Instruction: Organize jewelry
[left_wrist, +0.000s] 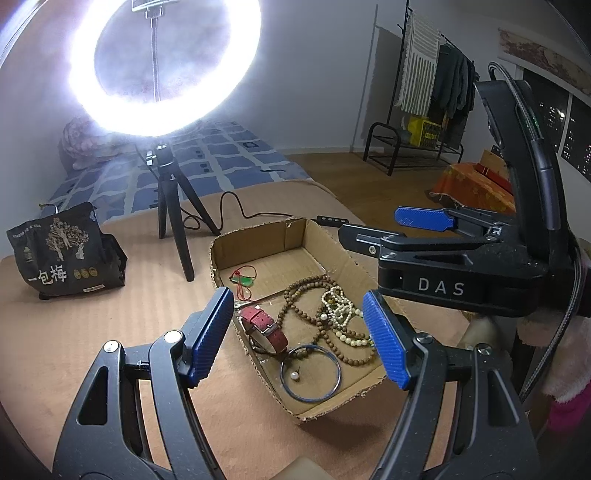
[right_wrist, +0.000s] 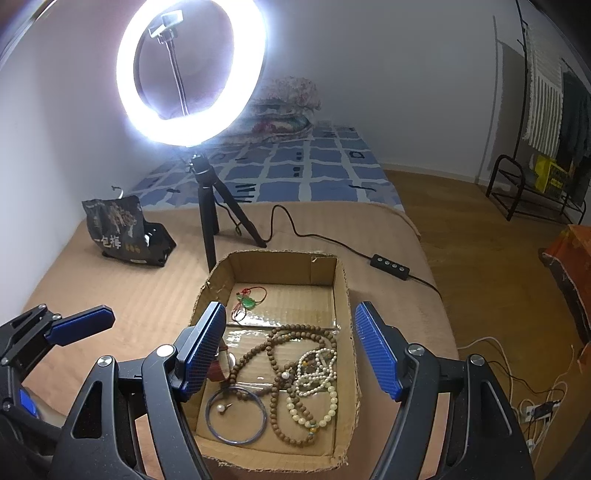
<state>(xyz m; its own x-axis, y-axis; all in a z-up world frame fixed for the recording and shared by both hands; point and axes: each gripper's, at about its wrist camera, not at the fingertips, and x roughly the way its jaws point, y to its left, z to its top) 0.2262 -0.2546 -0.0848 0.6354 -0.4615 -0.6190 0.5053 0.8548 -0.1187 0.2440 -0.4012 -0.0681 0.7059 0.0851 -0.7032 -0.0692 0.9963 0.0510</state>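
An open cardboard box (left_wrist: 328, 240) (right_wrist: 343, 291) sits on the tan table. In it lie a brown bead necklace (left_wrist: 295, 310) (right_wrist: 275, 391), a pearl necklace (left_wrist: 341, 306) (right_wrist: 317, 369), a red watch (left_wrist: 264, 328), a blue bangle (left_wrist: 310, 373) (right_wrist: 236, 413) with a pearl earring (left_wrist: 294, 376) (right_wrist: 221, 408) inside it, and a green pendant on red cord (left_wrist: 243, 282) (right_wrist: 247, 303). My left gripper (left_wrist: 299, 338) is open and empty above the box's near end. My right gripper (right_wrist: 291, 354) is open and empty above the box; it also shows at the right in the left wrist view (left_wrist: 391, 229).
A ring light on a black tripod (left_wrist: 173, 221) (right_wrist: 210, 221) stands behind the box, its cable and remote (right_wrist: 391, 266) trailing right. A black snack bag (left_wrist: 62, 254) (right_wrist: 122, 232) stands at the left. A bed lies beyond; a clothes rack (left_wrist: 424, 110) stands far right.
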